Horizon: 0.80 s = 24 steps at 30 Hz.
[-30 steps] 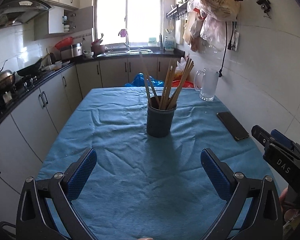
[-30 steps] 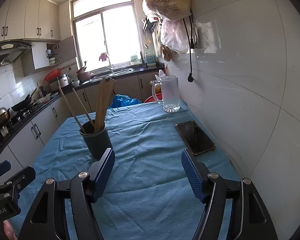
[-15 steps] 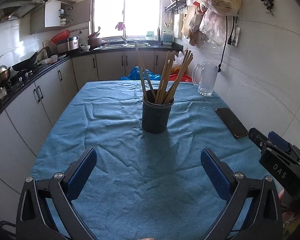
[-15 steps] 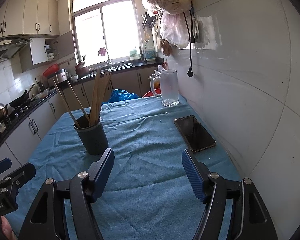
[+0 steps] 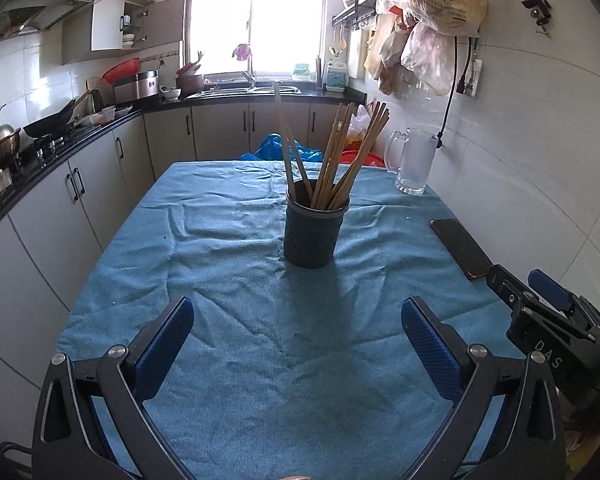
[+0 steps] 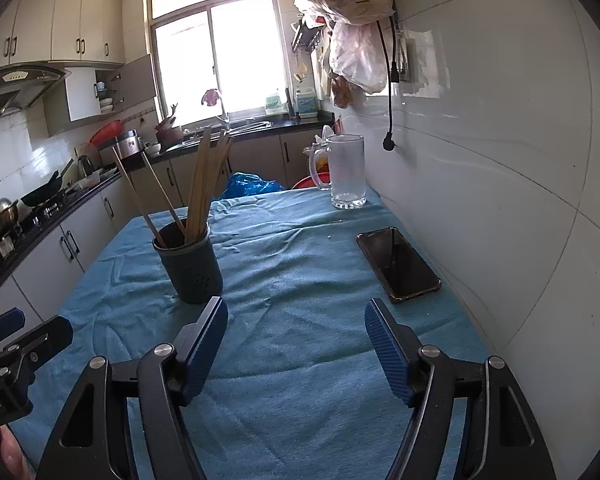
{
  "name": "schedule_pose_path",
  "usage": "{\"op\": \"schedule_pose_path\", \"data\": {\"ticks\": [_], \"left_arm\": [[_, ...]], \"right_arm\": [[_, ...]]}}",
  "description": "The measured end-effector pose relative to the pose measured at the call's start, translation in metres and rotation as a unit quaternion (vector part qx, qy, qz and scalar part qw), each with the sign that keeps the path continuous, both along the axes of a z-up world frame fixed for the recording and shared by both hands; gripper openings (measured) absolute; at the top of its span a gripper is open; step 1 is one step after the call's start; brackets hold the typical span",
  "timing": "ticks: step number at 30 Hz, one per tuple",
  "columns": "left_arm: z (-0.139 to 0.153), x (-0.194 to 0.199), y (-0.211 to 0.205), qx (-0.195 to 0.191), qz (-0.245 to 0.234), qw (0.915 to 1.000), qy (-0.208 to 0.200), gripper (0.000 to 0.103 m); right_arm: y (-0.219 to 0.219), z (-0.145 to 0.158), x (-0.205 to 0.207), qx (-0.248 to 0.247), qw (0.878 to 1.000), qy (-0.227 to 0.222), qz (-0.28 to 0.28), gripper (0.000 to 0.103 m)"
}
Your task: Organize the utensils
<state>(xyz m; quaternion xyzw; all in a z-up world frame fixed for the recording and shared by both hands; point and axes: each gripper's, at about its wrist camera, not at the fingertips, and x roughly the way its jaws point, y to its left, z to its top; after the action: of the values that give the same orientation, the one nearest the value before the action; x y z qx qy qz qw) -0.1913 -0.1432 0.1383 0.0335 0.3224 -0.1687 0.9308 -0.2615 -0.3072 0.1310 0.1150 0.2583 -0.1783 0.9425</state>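
Note:
A dark perforated utensil holder [image 5: 311, 232] stands upright in the middle of the blue tablecloth [image 5: 228, 288]. Several wooden chopsticks [image 5: 336, 156] stick out of it. My left gripper [image 5: 298, 312] is open and empty, near the table's front edge, well short of the holder. My right gripper [image 6: 296, 312] is open and empty, to the right of the holder [image 6: 190, 268], with its chopsticks [image 6: 204, 184] leaning left and right. Each gripper shows at the edge of the other's view.
A black phone [image 6: 398, 264] lies flat near the right wall. A glass mug [image 6: 346, 172] stands at the table's far right. A white tiled wall runs along the right. Kitchen cabinets and a stove line the left [image 5: 60, 184].
Both grippers have drawn back and risen slightly. The holder sits a little farther and lower in both views. Both stay open and empty.

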Motion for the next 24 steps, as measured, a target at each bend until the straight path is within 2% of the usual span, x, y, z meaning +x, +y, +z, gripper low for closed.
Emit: {"op": "schedule_pose_path", "data": {"ticks": [24], "left_arm": [[-0.0077,0.0029,0.0027,0.005,0.008,0.9999,0.011,0.103]], "right_arm": [[0.0071,-0.0068,0.0028,0.005,1.0,0.007,0.006,0.077]]}}
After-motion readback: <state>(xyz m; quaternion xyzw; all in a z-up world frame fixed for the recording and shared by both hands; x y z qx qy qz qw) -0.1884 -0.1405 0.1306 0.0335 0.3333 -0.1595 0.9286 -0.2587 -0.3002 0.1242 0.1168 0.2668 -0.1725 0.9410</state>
